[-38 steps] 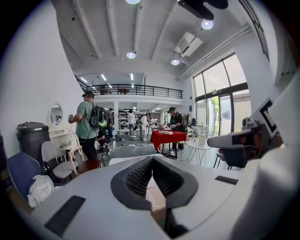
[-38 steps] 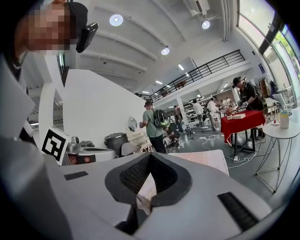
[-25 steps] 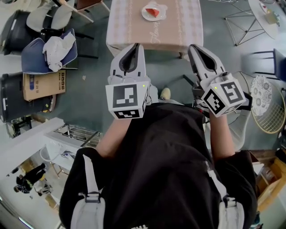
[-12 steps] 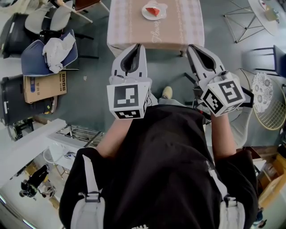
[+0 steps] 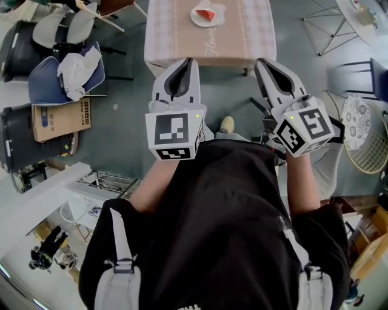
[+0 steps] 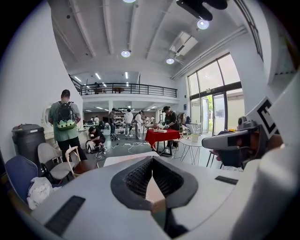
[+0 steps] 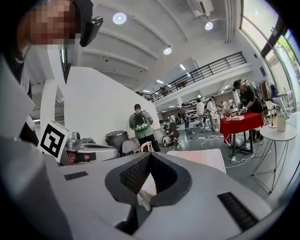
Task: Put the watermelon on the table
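Note:
A red watermelon slice [image 5: 206,15] lies on a white plate [image 5: 195,20] on the table [image 5: 242,36] with the pink cloth, at the top of the head view. Both grippers are held side by side in front of the person's chest, short of the table's near edge and pointing at it. My left gripper [image 5: 188,61] is shut with nothing in it, and its jaws meet at the tip [image 6: 152,158]. My right gripper [image 5: 262,62] is also shut and empty [image 7: 150,154]. The tabletop [image 6: 123,159] shows just beyond the jaws; the slice is hidden in both gripper views.
Left of the table stand chairs, one blue with a white cloth [image 5: 71,68], a cardboard box [image 5: 57,118] and black bins [image 5: 15,142]. A white wire basket [image 5: 364,145] and a metal frame [image 5: 330,27] are at the right. People and a red-covered table [image 6: 161,137] stand farther off.

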A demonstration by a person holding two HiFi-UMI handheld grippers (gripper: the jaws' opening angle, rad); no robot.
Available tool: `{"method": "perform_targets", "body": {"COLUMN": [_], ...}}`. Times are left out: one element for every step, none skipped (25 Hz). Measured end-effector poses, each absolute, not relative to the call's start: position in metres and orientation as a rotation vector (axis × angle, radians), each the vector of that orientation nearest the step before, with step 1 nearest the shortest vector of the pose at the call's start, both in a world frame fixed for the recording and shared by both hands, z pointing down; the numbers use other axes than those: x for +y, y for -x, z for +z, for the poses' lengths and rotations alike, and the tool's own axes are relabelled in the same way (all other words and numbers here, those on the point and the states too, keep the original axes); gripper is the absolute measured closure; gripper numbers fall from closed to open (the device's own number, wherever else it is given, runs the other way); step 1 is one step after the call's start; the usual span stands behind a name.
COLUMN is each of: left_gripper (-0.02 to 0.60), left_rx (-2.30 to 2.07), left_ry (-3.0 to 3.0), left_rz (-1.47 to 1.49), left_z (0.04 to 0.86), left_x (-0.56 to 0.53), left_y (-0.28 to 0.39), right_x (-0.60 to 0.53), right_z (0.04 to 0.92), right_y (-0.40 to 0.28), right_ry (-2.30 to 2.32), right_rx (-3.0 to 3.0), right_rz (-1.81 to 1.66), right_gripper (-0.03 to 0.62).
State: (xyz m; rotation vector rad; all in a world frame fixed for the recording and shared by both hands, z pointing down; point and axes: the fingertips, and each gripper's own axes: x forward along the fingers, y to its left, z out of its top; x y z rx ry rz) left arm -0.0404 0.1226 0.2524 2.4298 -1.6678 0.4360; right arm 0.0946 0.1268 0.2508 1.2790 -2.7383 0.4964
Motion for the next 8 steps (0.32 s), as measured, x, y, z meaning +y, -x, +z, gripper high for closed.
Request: {"method": "perform_targets", "body": {"left_gripper": [0.569,0.568,0.569,0.569,0.568,0.568,0.569,0.569], "left_rx": [-1.669,-1.670,-1.671,-1.671,-1.671,-1.670,-1.669,-1.667], "left_ry": [-2.430,-2.430,-2.430,-2.432,-2.433,-2.434,-2.435,-2.436], "left_rz": [0.436,0.436,0.436,0.437,0.437,0.436,0.434,0.432], "left_z": [0.2523,0.2521,0.2521,0.2521,0.2521,0.2522,0.2522,0.2522], "left_x": [0.1224,0.1221,0.1219,0.1216,0.1213,0.1210,0.1206,0.1203], "left_y": [0.0397,0.0386,0.0373,0.0358,0.0344,0.0330,0.0317,0.0304], "right_x": [0.1263,0.1258,0.1254,0.1252,0.1251,0.1249,0.1249,0.1248], "right_z": [0.2505,0.2503,0.2503,0.2506,0.2511,0.2515,0.2518,0.2522], "right_y": [-0.0954,-0.0963,-0.0974,-0.0984,-0.0995,-0.1007,-0.1019,-0.1031], "right_ry": [-1.279,-1.279,-1.278,-1.278,-1.278,-1.280,-1.283,-1.286], "right_rx": [-2.740,-2.743,-2.744,-2.745,-2.744,-2.741,-2.736,-2.731], "right_rz": [0.496,0.496,0.496,0.496,0.497,0.497,0.499,0.501], "right_gripper": [0.580,0.580,0.580,0.580,0.580,0.580,0.580,0.579]}}
